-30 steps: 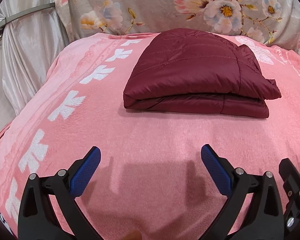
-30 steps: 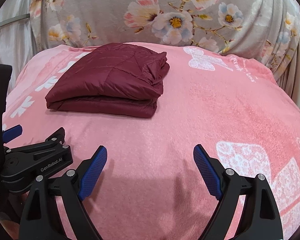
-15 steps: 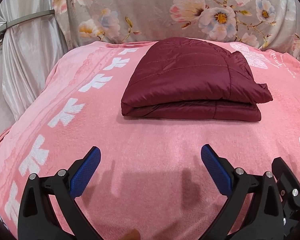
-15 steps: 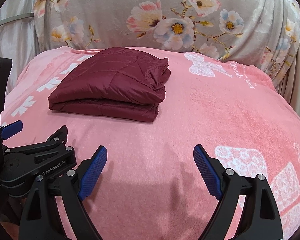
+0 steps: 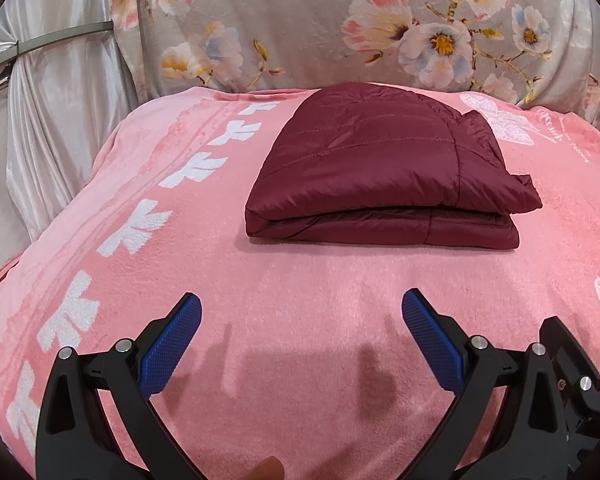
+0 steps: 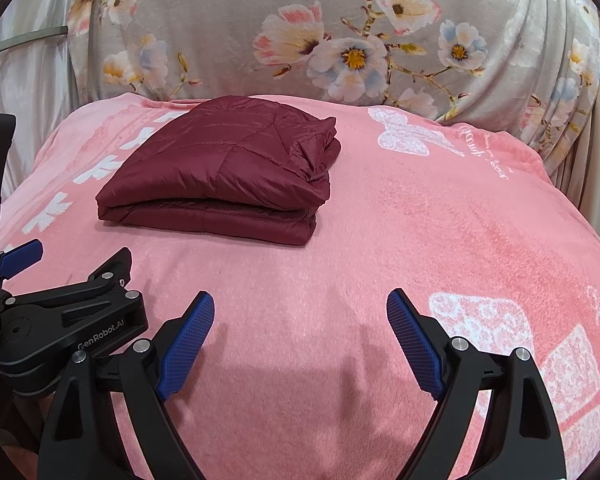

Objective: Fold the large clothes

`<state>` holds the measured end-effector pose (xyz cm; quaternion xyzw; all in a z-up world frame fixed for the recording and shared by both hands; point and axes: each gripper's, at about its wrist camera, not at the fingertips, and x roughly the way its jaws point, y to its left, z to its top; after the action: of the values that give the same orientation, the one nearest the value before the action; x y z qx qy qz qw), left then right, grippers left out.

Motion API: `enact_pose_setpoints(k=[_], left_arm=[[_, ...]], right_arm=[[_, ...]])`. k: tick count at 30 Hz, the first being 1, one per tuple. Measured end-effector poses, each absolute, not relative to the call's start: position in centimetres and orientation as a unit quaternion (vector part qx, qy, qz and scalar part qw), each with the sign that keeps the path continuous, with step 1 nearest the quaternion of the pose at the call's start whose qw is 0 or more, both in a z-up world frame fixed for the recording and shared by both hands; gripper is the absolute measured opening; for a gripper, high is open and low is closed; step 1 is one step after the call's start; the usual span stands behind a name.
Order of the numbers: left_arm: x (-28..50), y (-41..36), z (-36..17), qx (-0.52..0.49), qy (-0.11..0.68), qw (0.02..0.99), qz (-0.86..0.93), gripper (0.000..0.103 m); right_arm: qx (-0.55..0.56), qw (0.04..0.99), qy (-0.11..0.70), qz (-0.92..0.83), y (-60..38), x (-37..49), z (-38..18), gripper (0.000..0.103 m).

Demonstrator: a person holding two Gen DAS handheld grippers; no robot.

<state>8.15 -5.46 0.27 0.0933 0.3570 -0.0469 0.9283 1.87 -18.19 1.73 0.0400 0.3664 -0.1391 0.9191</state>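
Left gripper (image 5: 300, 316) fingers (image 5: 171, 346) wide apart, blue pads empty, hovering over bare blanket, touching nothing. Right gripper (image 6: 300, 314) same: fingers (image 6: 186, 346) spread wide, holding nothing, above the blanket. In the right wrist view the left gripper's black body sits at the lower left, just beside the right one.

Folded maroon puffer jacket (image 5: 384, 168) lies flat on the blanket, well ahead of both grippers, compact rectangle, two thick layers stacked, fold edge facing the cameras, bunched corner at its right end. From the right wrist view the jacket (image 6: 224, 168) is ahead and left.

Versus a second ago: both grippers have pulled back and tilted up slightly, jacket sits a bit farther off and higher in view; fingers unchanged, jacket unmoved.

Surface: pink fleece blanket (image 5: 300, 280) with white leaf and butterfly prints. Behind it a grey floral fabric (image 5: 300, 20) backdrop; silvery satin curtain (image 5: 52, 120) at left.
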Motion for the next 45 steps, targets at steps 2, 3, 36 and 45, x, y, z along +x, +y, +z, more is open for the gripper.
enact_pose_setpoints(k=[2,3,36,45], left_arm=[[8.11,-5.48,0.29,0.093,0.356,0.929,-0.047,0.098],[8.1,-5.51,0.31,0.093,0.355,0.929,-0.046,0.098],[7.89,-5.2,0.51,0.083,0.349,0.932,-0.054,0.098],[7.84,-5.28,0.54,0.082,0.35,0.931,-0.056,0.098]], right_arm=[[0.039,0.92,0.366,-0.139,-18.21,1.85,1.73,0.086],[0.039,0.92,0.365,-0.139,-18.22,1.86,1.73,0.086],[0.04,0.92,0.362,-0.142,-18.14,1.81,2.08,0.086],[0.041,0.92,0.363,-0.143,-18.05,1.77,2.01,0.086]])
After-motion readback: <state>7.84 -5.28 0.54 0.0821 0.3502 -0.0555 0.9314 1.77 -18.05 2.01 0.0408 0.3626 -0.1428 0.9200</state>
